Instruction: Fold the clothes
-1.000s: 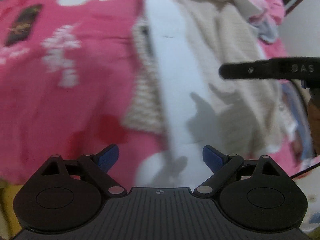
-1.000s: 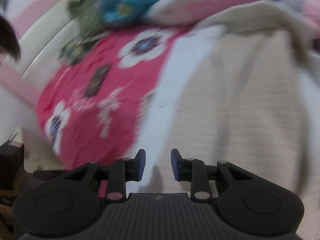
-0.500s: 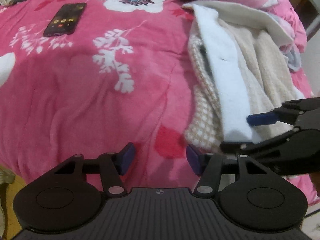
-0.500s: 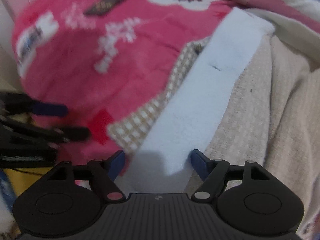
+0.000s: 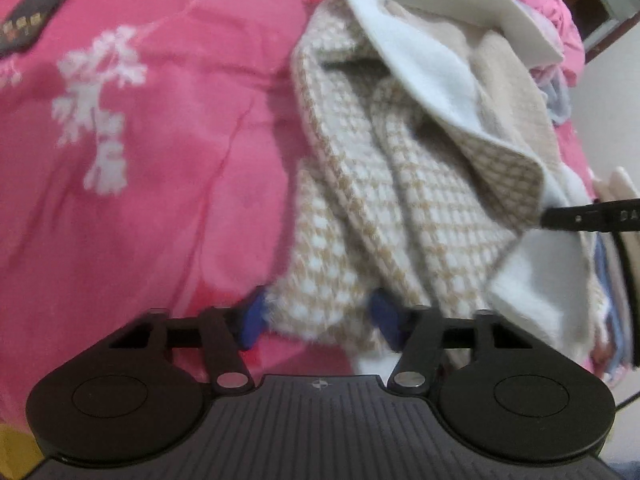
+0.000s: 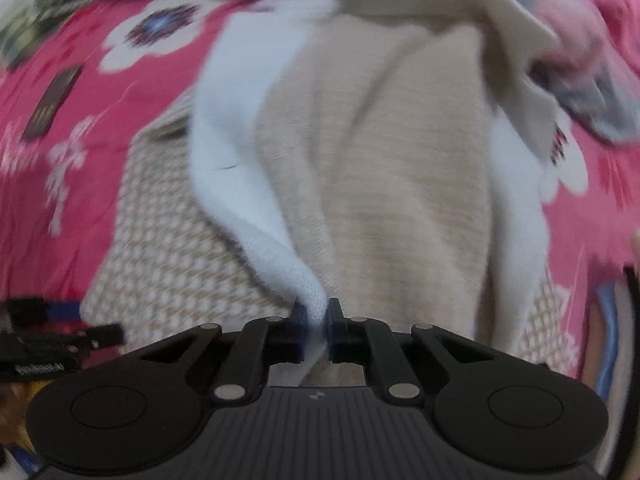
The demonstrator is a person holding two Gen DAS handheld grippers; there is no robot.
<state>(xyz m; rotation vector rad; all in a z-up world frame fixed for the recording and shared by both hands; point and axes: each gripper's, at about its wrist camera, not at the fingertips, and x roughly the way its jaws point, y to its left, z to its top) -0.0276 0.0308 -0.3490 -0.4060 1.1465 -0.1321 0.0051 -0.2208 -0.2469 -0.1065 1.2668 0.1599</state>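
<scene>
Half a second ago the right gripper (image 6: 315,320) stood wide apart over the garment's white edge; now its blue pads are pinched together on that fleecy white lining edge, low in the centre of the right wrist view. The left gripper (image 5: 316,316), which was hanging over bare blanket, now has its jaws apart around a lower corner of the beige-and-white checked knit garment with white fleece lining (image 5: 400,184) — not yet closed on it, as far as the blur allows. So one edge is held and a second grip looks to be forming, which suits lifting or spreading the piece for a fold.

The garment lies bunched on the right half of the pink floral fleece blanket (image 5: 160,160), partly turned lining-out. Its far side runs out of frame, its overall shape is unreadable, and a dark phone (image 5: 32,12) shows blurred at upper left.
</scene>
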